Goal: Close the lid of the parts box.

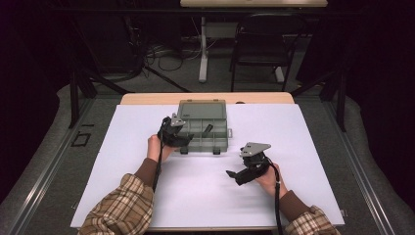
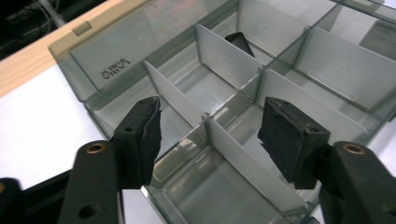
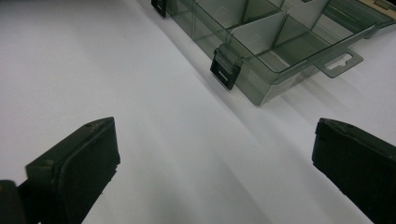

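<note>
Looking down on a white surface (image 1: 147, 196), a person in plaid sleeves holds a tool in each hand. At ten o'clock from centre, the left tool (image 1: 188, 138) hangs over the near left corner of an open grey organiser box (image 1: 203, 120), which sits at twelve o'clock with its lid (image 2: 116, 51) folded back. Its jaws stand apart, straddling a divider (image 2: 252, 170) without pressing on it. One small dark piece (image 2: 240, 42) lies in a far compartment. At four o'clock, well apart from the box, the right tool (image 1: 231, 174) is released and holds nothing. The work looks barely begun: the compartments seem mostly bare.
</note>
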`<action>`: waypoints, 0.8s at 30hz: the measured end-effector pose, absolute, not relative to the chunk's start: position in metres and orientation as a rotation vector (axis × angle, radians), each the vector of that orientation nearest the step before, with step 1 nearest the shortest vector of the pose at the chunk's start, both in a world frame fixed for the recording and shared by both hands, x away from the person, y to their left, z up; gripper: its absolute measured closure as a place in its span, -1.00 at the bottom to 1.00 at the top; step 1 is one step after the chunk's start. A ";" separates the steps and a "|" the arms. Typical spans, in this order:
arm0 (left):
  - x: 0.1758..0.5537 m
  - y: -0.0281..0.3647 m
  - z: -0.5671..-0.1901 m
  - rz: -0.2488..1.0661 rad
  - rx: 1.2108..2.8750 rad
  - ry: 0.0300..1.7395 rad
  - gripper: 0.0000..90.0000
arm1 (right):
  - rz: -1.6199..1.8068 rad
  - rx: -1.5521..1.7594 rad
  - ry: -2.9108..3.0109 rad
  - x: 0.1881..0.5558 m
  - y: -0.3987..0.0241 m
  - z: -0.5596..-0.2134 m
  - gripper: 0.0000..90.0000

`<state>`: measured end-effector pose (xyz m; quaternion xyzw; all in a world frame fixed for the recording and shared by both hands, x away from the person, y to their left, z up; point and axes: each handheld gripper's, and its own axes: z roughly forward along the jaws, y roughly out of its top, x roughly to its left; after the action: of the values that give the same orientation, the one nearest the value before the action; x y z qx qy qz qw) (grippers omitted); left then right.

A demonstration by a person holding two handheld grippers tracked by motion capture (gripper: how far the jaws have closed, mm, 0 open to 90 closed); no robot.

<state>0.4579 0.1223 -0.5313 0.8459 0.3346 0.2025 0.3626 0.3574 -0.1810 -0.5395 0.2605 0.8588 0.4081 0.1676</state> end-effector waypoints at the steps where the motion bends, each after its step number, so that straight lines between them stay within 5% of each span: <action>1: 0.458 0.122 -0.531 0.522 2.175 0.863 -0.11 | 1.161 0.742 2.444 0.357 -0.181 -0.539 -1.00; 10: 0.460 0.119 -0.536 0.530 2.178 0.885 0.12 | 1.155 0.733 2.444 0.358 -0.181 -0.540 -1.00; 24: 0.462 0.114 -0.540 0.554 2.182 0.888 0.22 | 1.157 0.714 2.432 0.357 -0.181 -0.536 -1.00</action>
<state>0.4617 0.1139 -0.5401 0.8436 0.3433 0.2143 0.3529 0.3573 -0.1814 -0.5360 0.2523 0.8591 0.4087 0.1769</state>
